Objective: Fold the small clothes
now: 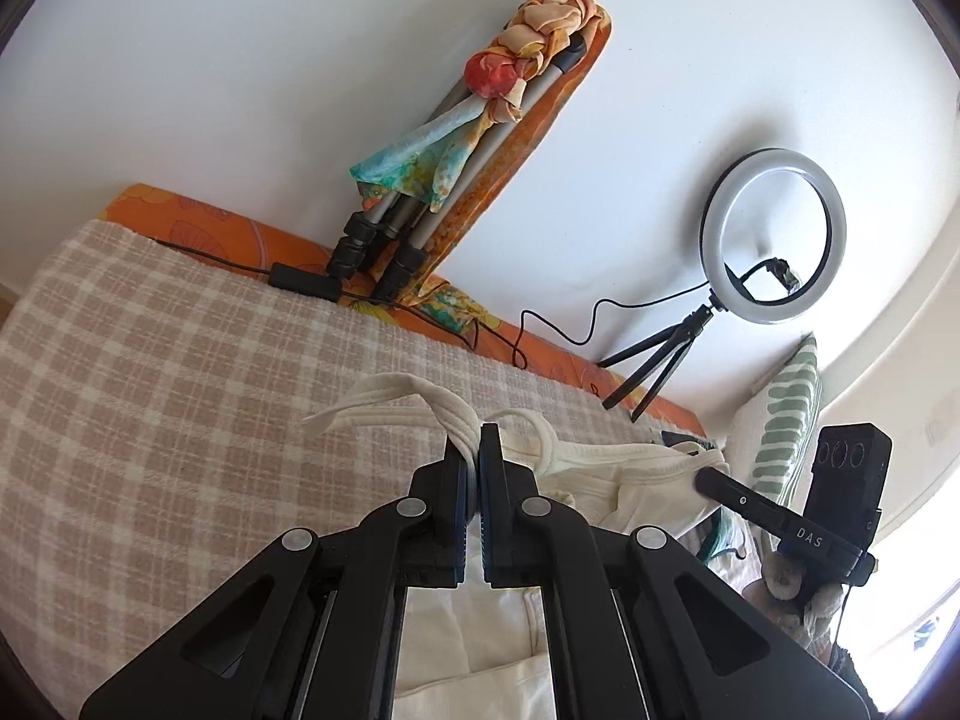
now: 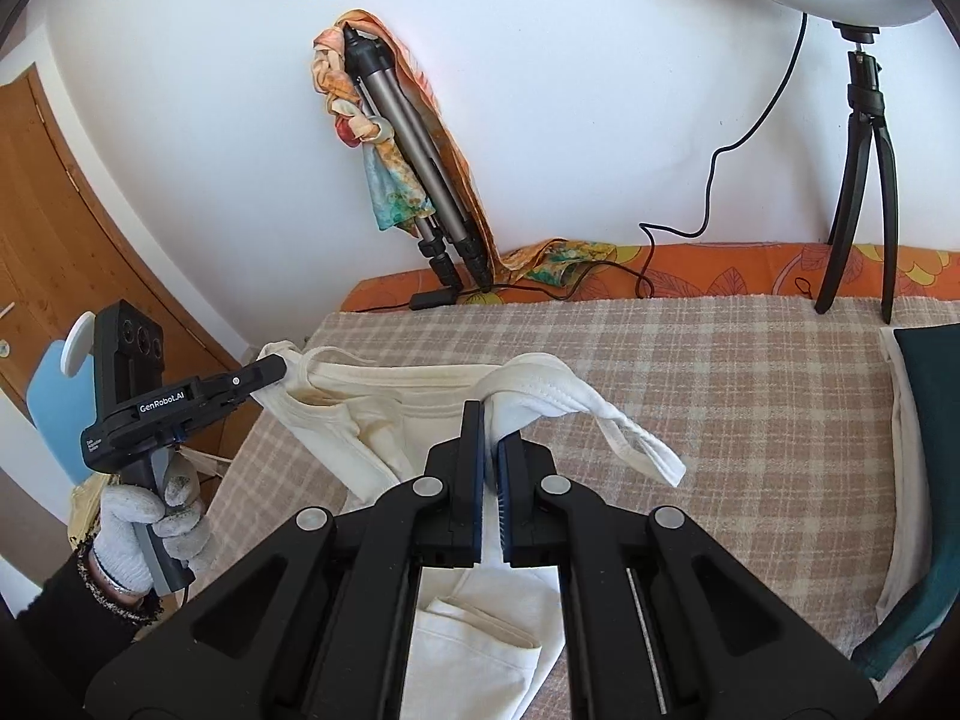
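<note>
A small cream sleeveless top (image 1: 606,468) lies partly lifted over a checked beige blanket (image 1: 150,390). My left gripper (image 1: 478,444) is shut on one shoulder strap of the top, held above the blanket. My right gripper (image 2: 489,426) is shut on the other shoulder strap (image 2: 540,396), whose loose loop hangs to the right. In the right wrist view the top (image 2: 360,414) stretches left to the left gripper (image 2: 273,372), held by a gloved hand. In the left wrist view the right gripper (image 1: 708,474) pinches the top's far corner.
A tripod wrapped in a coloured scarf (image 2: 408,168) leans on the white wall. A ring light on a small black tripod (image 1: 774,234) stands on the orange sheet, its cable (image 1: 540,330) trailing. A dark green cloth (image 2: 924,480) lies at the right. A striped pillow (image 1: 786,420) sits nearby.
</note>
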Demonstrator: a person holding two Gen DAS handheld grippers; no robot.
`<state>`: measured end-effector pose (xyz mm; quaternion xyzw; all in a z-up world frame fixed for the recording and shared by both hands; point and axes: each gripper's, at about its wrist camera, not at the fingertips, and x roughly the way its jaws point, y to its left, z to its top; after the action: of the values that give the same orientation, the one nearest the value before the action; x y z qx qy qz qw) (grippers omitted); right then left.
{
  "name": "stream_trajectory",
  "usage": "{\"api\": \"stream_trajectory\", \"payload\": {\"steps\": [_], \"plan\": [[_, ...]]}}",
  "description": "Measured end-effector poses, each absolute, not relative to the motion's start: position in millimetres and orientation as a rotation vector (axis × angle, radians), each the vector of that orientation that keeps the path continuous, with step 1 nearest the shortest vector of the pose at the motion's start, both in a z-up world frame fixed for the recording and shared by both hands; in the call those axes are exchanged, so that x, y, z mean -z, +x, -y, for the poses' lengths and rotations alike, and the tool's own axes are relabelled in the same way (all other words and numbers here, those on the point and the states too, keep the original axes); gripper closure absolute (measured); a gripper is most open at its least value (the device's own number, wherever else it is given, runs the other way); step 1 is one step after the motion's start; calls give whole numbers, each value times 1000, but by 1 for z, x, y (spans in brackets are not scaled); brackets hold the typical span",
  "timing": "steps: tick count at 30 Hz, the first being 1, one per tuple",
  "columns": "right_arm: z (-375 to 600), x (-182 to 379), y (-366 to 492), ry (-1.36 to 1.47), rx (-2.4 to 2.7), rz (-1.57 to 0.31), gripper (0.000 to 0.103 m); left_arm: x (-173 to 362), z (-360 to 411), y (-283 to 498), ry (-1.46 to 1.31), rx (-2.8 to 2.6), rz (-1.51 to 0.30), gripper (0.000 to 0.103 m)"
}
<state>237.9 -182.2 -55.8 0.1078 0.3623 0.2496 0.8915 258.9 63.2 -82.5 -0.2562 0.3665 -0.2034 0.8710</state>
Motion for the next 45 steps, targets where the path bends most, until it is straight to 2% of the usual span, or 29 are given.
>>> {"api": "stream_trajectory", "payload": {"steps": [7, 17, 19, 21, 26, 30, 34, 40, 45], "plan": [[174, 83, 170, 175, -504, -780, 98, 99, -58, 197, -481, 422, -809, 101], [176, 124, 114, 89, -471, -877, 97, 146, -67, 152, -424, 405, -948, 101], [181, 127, 103, 76, -475, -907, 97, 149, -66, 143, -400, 415, -987, 99], [188, 127, 93, 74, -499, -937, 97, 148, -67, 134, -371, 414, -1016, 90], [193, 102, 65, 87, -562, -884, 97, 124, -71, 110, -356, 464, -986, 90], [179, 89, 78, 97, -548, -841, 97, 94, -60, 115, -284, 480, -881, 89], [159, 111, 110, 97, -512, -894, 97, 94, -47, 149, -265, 460, -883, 89], [145, 140, 144, 96, -494, -992, 97, 127, -37, 181, -246, 451, -979, 89], [139, 154, 131, 4, -542, -1044, 97, 153, -33, 158, -188, 519, -1096, 89]]}}
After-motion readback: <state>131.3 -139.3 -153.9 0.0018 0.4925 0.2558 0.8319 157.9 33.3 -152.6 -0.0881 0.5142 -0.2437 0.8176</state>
